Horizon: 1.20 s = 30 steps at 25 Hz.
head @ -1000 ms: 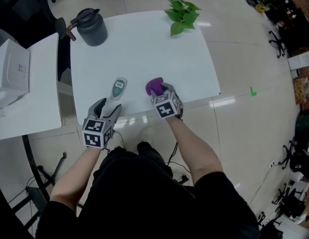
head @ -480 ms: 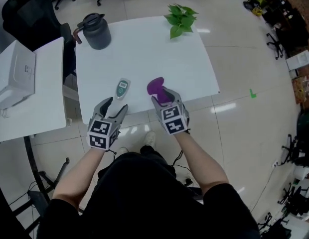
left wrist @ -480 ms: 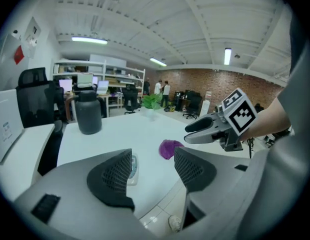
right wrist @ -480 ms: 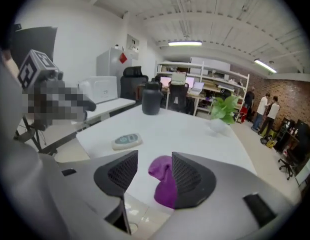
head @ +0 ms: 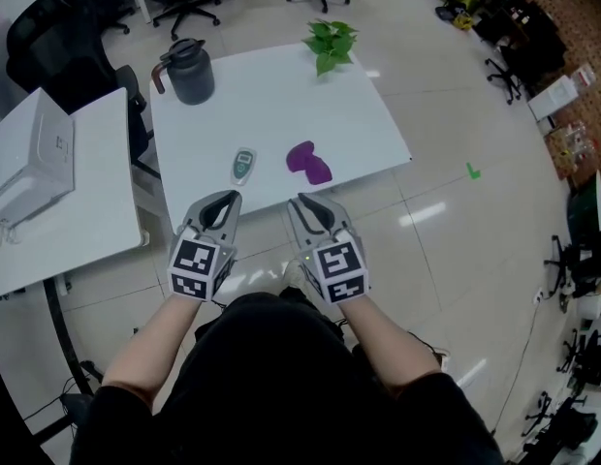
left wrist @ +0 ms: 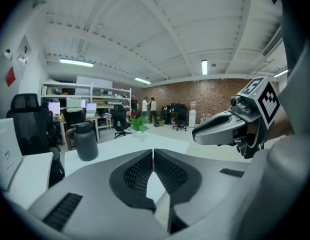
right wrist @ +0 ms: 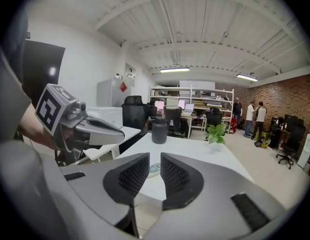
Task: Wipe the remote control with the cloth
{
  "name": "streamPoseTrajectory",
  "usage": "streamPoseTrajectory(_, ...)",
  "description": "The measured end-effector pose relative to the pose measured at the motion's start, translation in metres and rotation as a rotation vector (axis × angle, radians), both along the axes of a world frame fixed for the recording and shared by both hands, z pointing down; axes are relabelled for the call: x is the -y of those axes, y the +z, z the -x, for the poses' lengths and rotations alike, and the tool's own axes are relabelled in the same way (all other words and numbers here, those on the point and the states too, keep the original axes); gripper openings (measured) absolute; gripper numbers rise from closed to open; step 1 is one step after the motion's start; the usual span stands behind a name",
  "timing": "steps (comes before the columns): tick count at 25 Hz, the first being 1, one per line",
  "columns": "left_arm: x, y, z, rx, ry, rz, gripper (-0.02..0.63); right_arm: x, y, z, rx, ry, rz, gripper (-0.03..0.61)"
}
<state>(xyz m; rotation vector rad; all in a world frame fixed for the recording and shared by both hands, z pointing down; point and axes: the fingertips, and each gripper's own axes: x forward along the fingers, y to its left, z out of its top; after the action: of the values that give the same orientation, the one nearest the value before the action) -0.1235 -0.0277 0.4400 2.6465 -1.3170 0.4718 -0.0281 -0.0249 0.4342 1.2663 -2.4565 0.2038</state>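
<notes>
Slim grey remote control point(head: 242, 166) with a green face lies mid-frame on the white table point(head: 271, 95), purple cloth point(head: 308, 162) crumpled to its right. Lower centre, my left gripper point(head: 220, 201) is closed, empty; my right gripper point(head: 310, 206), just closing, is slightly apart, empty

Left gripper point(head: 226, 200): held in front of the torso, jaws just closed, tips together, nothing between. Right gripper point(head: 304, 203): alongside at the same height, jaws just closing, narrow gap left, empty.
</notes>
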Motion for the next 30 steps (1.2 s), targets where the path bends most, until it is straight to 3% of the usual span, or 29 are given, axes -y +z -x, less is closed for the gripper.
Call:
streamPoseTrajectory(8, -0.029, -0.018, -0.009, -0.002, 0.061, -0.055, 0.005, -0.029, -0.027, 0.000, 0.009, 0.037, -0.071, 0.021)
streamPoseTrajectory(30, -0.044, -0.029, -0.026, 0.002, 0.107, -0.087, 0.005, -0.042, -0.036, 0.003, 0.019, 0.031, -0.087, 0.017)
